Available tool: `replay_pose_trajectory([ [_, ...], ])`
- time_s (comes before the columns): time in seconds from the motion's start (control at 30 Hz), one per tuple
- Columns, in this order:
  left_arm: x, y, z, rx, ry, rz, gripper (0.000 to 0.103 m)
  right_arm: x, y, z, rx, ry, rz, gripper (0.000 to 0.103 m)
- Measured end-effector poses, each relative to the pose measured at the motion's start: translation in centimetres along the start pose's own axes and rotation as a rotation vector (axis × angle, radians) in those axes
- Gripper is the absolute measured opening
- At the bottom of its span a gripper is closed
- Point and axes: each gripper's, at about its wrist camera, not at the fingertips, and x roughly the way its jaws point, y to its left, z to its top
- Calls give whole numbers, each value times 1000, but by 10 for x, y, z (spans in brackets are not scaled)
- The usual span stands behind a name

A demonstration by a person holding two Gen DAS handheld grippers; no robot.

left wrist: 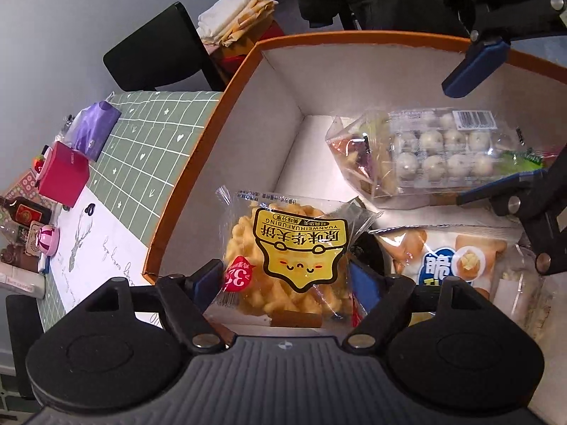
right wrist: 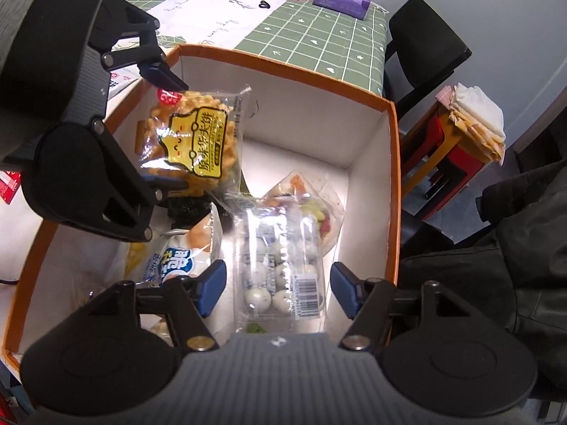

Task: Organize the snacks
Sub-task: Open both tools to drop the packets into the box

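Observation:
An orange-rimmed white box (left wrist: 198, 148) holds three snack packets. A yellow-labelled waffle packet (left wrist: 287, 248) leans near the box's left wall, between the fingers of my left gripper (left wrist: 285, 279). The jaws stand wide and I see no firm press on the wrapper. A clear packet of white balls (right wrist: 280, 276) lies on the box floor between the fingers of my right gripper (right wrist: 279, 285). That gripper is open, with a gap on each side of the packet. A blue-and-white biscuit packet (left wrist: 450, 258) lies beside them, partly under the waffle packet.
The box sits at the edge of a table with a green grid cloth (left wrist: 149, 134). On the cloth are a red box (left wrist: 63, 177), a purple pack (left wrist: 92, 131) and small trinkets. A black chair (left wrist: 156, 49), a stool with folded cloths (right wrist: 471, 117) and a dark jacket (right wrist: 514, 248) surround it.

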Motion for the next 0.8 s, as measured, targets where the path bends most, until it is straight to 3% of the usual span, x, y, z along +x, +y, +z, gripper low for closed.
replay_pose_trajectory([
  [0.17,-17,9,1,-72,-62,10,94,-9,2,0,-9,-23,-13,65],
  [0.33,-24,12,-1,-87,-57,34,94,-10,5,-4,-15,-8,-12,23],
  [0.4,-26,15,-4,-104,-51,43,94,-8,2,-6,5,12,-17,16],
  [0.63,-39,19,-19,-136,-55,66,94,0,-6,-18,43,82,-51,13],
  [0.8,-53,19,-29,-145,-67,63,93,-11,-2,-22,44,58,-53,14],
])
